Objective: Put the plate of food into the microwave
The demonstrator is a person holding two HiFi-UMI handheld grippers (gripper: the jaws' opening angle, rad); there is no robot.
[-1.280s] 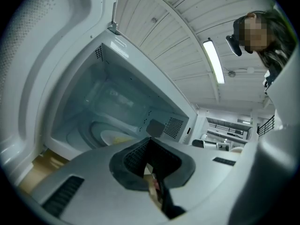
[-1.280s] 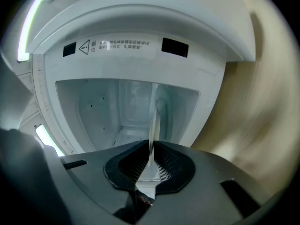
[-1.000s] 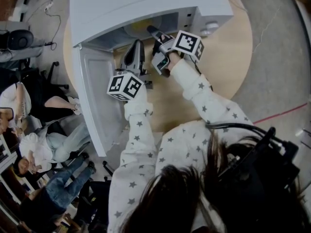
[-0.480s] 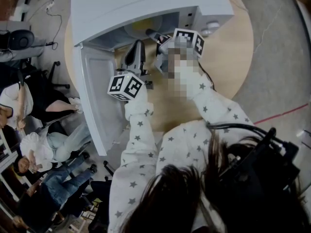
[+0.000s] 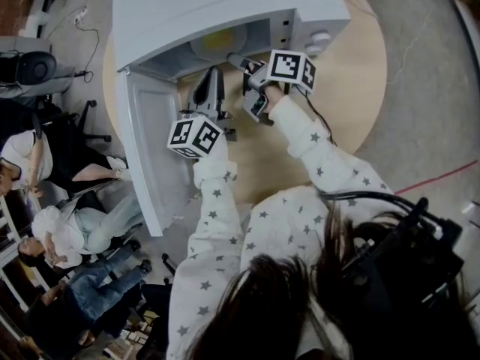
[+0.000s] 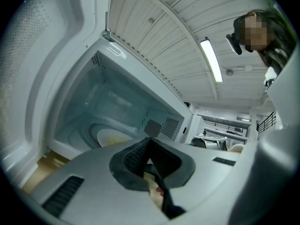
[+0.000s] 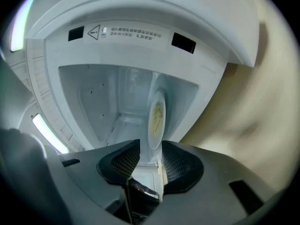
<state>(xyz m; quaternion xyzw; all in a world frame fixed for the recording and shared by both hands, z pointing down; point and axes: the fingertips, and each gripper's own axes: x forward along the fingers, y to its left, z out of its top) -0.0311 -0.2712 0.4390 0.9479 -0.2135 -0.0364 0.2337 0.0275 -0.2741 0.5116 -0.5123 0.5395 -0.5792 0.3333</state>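
The white plate of yellowish food (image 5: 216,42) lies on the turntable inside the open white microwave (image 5: 217,6). My right gripper (image 5: 235,57) reaches into the microwave's mouth. In the right gripper view its jaws stand open (image 7: 151,146), with the plate's near rim (image 7: 156,118) between the fingertips and a gap on either side. My left gripper (image 5: 210,73) hovers just outside the opening, left of the right one. Its pads meet, shut on nothing (image 6: 150,142), and the plate (image 6: 112,136) shows beyond them.
The microwave door (image 5: 146,156) hangs open to the left, beside my left gripper. The control knobs (image 5: 319,40) are right of the cavity. The round wooden table (image 5: 345,81) extends to the right. Several people sit on the floor at the left (image 5: 67,223).
My right gripper has drawn back slightly toward the microwave's mouth. The plate stays on the turntable and the left gripper holds its place.
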